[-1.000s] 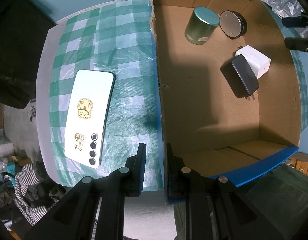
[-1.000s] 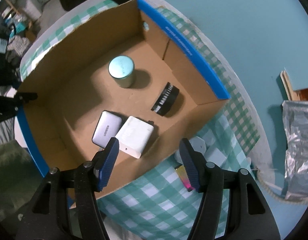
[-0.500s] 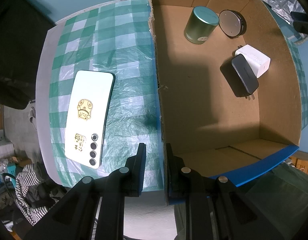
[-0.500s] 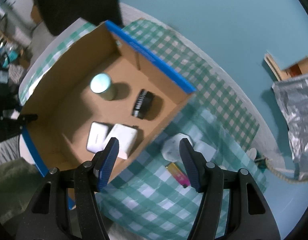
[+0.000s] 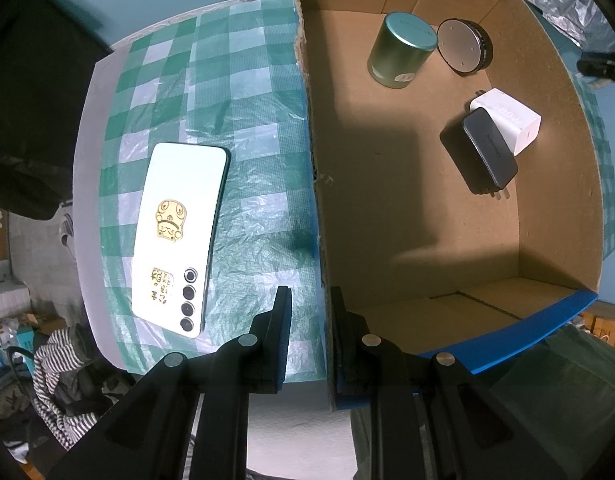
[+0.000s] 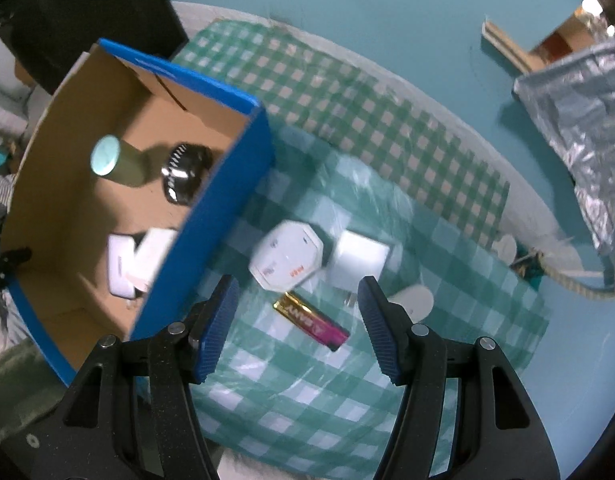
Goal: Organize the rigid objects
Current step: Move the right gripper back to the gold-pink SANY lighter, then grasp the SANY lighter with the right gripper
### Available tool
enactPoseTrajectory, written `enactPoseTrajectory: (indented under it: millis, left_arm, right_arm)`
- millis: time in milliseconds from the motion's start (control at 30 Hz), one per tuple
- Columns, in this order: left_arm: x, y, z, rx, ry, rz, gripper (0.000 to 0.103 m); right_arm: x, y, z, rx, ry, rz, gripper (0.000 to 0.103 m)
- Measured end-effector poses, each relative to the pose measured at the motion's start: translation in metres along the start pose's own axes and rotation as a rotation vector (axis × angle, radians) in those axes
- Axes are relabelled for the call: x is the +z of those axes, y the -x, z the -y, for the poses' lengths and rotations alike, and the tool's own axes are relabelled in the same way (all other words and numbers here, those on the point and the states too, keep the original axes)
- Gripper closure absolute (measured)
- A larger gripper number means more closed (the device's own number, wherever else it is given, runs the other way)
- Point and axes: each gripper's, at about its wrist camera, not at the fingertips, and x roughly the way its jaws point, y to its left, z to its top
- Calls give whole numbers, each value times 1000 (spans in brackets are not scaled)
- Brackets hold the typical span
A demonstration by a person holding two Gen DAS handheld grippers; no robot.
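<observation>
Only the left wrist view shows the phone (image 5: 179,236) lying flat near the tablecloth's (image 5: 251,128) edge, beside the cardboard box (image 5: 387,208). The left gripper (image 5: 307,300) pinches the box wall. The right gripper (image 6: 297,300) hangs wide apart above the battery (image 6: 311,320), white hexagonal adapter (image 6: 285,256) and white charger (image 6: 359,260).

In the right wrist view we see motion blur over the two chargers (image 6: 135,258) in the box (image 6: 211,200), whose blue wall hides part of them. We cannot read the print on the white hexagonal adapter (image 6: 286,256). From the left wrist, the grey charger (image 5: 481,154) covers part of the white charger (image 5: 511,120), and the box wall (image 5: 321,216) hides whether the left gripper (image 5: 307,300) pinches it.
</observation>
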Motion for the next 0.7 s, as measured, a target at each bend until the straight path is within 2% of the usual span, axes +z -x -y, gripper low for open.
enactPoseTrajectory:
  millis: [500, 700]
  left_arm:
    - [2, 1, -2, 3, 15, -7, 85]
    - [1, -3, -6, 2, 31, -11, 85]
  right_arm:
    - [-30, -73, 9, 30, 95, -130, 40]
    - [-35, -90, 5, 12, 155, -142, 40]
